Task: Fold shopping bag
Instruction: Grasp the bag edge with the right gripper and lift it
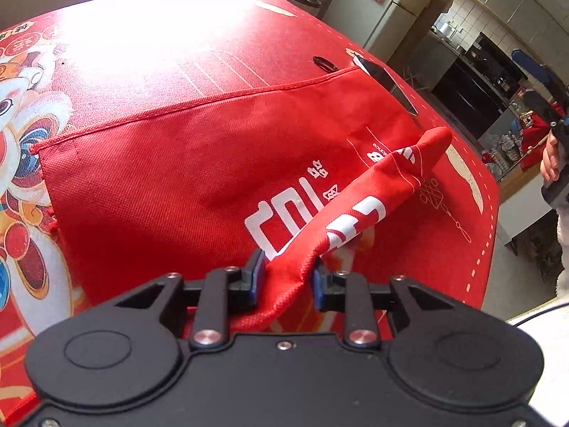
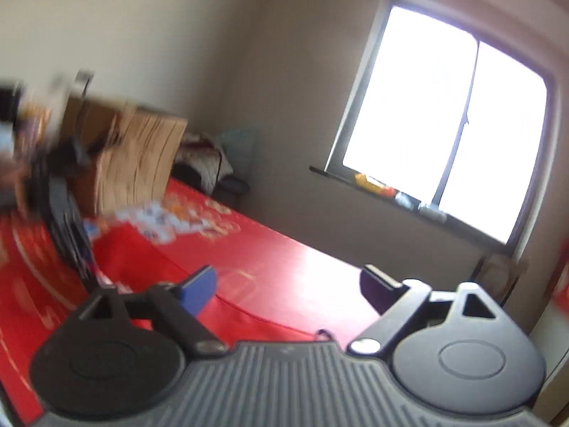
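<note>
A red fabric shopping bag [image 1: 185,170] with white printed characters lies flat on the red printed tablecloth [image 1: 117,64]. My left gripper [image 1: 288,272] is shut on a bunched corner of the bag [image 1: 359,213] and lifts it off the table, so the fabric rises in a ridge toward the right. My right gripper [image 2: 288,284] is open and empty, held above the table and pointing toward the window. It also shows at the far right edge of the left wrist view [image 1: 554,149], held in a hand. The right wrist view is blurred.
A dark phone-like slab [image 1: 387,82] and a small black object [image 1: 324,63] lie on the cloth beyond the bag's far edge. A cardboard box [image 2: 138,163] and dark items stand at the table's far left. The table edge [image 1: 492,220] drops off on the right.
</note>
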`<state>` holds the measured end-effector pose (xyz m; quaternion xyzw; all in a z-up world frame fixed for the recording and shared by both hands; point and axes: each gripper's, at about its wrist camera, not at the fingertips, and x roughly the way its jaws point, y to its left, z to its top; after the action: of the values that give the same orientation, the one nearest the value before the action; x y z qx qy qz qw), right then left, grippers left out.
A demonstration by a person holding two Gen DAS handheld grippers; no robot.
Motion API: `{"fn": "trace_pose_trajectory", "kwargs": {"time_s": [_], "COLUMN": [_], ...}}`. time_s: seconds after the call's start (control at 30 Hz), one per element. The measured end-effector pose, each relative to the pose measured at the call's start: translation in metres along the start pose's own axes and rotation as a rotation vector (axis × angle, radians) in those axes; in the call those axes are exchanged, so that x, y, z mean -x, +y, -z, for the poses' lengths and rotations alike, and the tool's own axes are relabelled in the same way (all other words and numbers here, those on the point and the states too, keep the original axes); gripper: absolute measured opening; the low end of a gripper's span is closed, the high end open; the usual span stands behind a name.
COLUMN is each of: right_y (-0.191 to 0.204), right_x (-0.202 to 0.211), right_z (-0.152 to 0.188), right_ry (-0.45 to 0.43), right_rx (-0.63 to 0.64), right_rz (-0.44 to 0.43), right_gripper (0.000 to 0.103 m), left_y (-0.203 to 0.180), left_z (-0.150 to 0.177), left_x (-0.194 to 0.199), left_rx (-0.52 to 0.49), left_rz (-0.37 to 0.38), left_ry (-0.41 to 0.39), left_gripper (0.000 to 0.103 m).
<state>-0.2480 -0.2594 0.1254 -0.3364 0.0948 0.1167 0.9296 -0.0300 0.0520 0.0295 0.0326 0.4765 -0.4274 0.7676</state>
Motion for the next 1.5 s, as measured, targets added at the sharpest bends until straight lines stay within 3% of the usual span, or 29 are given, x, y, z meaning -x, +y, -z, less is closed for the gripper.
{"fn": "trace_pose_trajectory", "kwargs": {"time_s": [0.03, 0.17, 0.23, 0.3, 0.33, 0.37, 0.57, 0.63, 0.67, 0.73, 0.87, 0.97, 1.07, 1.17, 1.27, 1.37, 1.4, 1.5], "right_y": [0.012, 0.06, 0.087, 0.105, 0.114, 0.121, 0.146, 0.148, 0.15, 0.153, 0.156, 0.159, 0.146, 0.122, 0.091, 0.056, 0.046, 0.029], "right_x": [-0.003, -0.021, -0.032, -0.043, -0.048, -0.054, -0.077, -0.09, -0.094, -0.102, -0.1, -0.095, -0.082, -0.066, -0.081, -0.11, -0.119, -0.141], "right_z": [-0.002, 0.0, 0.006, 0.007, 0.008, 0.01, 0.03, 0.031, 0.031, 0.032, 0.034, 0.035, 0.021, 0.013, 0.021, 0.041, 0.049, 0.068], "right_ry": [0.013, 0.072, 0.059, 0.059, 0.058, 0.056, 0.074, 0.102, 0.115, 0.132, 0.142, 0.149, 0.213, 0.285, 0.377, 0.491, 0.52, 0.571], "right_rx": [0.13, 0.445, 0.599, 0.673, 0.713, 0.759, 0.984, 1.0, 1.002, 1.004, 0.981, 0.945, 0.786, 0.512, 0.154, -0.285, -0.406, -0.66], "right_rz": [0.007, -0.129, -0.164, -0.22, -0.251, -0.28, -0.39, -0.425, -0.438, -0.448, -0.467, -0.484, -0.599, -0.763, -0.828, -0.889, -0.906, -0.95], "right_gripper": [0.005, 0.001, 0.013, 0.046, 0.051, 0.055, 0.054, 0.048, 0.037, 0.034, 0.015, 0.011, 0.011, 0.011, 0.012, 0.014, 0.015, 0.018], "left_y": [0.0, 0.001, 0.003, 0.005, 0.006, 0.008, 0.013, 0.014, 0.015, 0.017, 0.023, 0.02, 0.01, -0.002, -0.01, -0.007, -0.002, 0.004], "left_z": [0.0, 0.001, 0.001, 0.001, 0.001, 0.002, 0.002, 0.002, 0.003, 0.003, 0.004, 0.004, 0.012, 0.027, 0.032, 0.027, 0.026, 0.026], "left_x": [-0.001, -0.001, -0.001, -0.001, 0.0, 0.0, 0.0, -0.001, -0.001, -0.001, -0.001, -0.001, 0.0, 0.0, -0.003, -0.007, -0.01, -0.013], "left_rx": [0.001, 0.0, 0.004, 0.012, 0.012, 0.014, 0.015, 0.015, 0.017, 0.023, 0.051, 0.044, 0.026, 0.012, 0.035, 0.065, 0.112, 0.164], "left_rz": [0.003, 0.01, 0.018, 0.025, 0.03, 0.035, 0.066, 0.074, 0.08, 0.091, 0.118, 0.119, 0.186, 0.264, 0.276, 0.274, 0.286, 0.3], "left_ry": [-0.002, -0.006, -0.005, -0.006, -0.006, -0.007, -0.014, -0.018, -0.022, -0.027, -0.035, -0.025, 0.035, 0.073, 0.083, 0.088, 0.091, 0.092], "left_gripper": [0.028, 0.028, 0.028, 0.028, 0.028, 0.028, 0.028, 0.028, 0.028, 0.028, 0.028, 0.028, 0.028, 0.028, 0.028, 0.028, 0.029, 0.03]}}
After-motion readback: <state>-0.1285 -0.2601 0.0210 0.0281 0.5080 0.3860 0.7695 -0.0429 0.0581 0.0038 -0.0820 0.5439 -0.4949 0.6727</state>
